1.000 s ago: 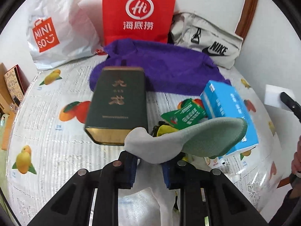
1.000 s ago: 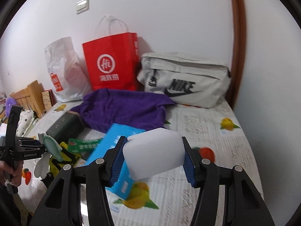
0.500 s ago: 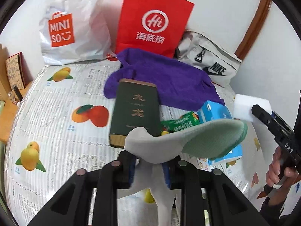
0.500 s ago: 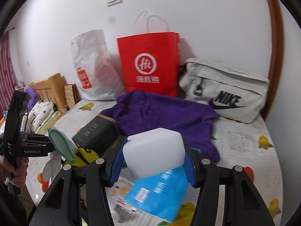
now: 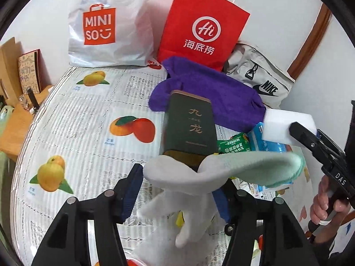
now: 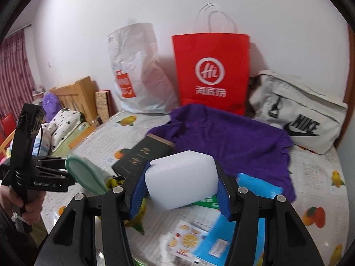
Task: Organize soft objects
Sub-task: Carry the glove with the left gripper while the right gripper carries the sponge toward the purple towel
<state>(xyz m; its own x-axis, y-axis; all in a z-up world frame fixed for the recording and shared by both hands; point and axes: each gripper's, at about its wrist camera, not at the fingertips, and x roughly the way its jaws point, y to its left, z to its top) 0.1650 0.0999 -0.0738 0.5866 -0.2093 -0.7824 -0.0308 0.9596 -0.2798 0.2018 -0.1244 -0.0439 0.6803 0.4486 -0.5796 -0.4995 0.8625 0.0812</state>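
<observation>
My left gripper [image 5: 178, 190] has its jaws spread wide. A white sock with a mint-green toe [image 5: 221, 173] lies loosely between them, above the bed. My right gripper [image 6: 180, 191] is shut on a white sponge block [image 6: 182, 179], held in the air. The sponge also shows at the right of the left wrist view [image 5: 286, 126], and the sock at the left of the right wrist view [image 6: 85, 174]. A purple towel [image 5: 213, 97] lies crumpled at the back of the bed.
A dark green tin box [image 5: 190, 126], a green snack packet [image 5: 233, 147] and a blue tissue box [image 6: 250, 201] lie on the fruit-print cover [image 5: 77, 137]. A white MINISO bag [image 5: 106, 24], a red paper bag [image 5: 202, 31] and a grey Nike bag [image 5: 259, 77] lean on the wall.
My left gripper's jaws have opened wide around the sock. Both grippers have swung left and drawn back from the clutter; the right one still holds the sponge.
</observation>
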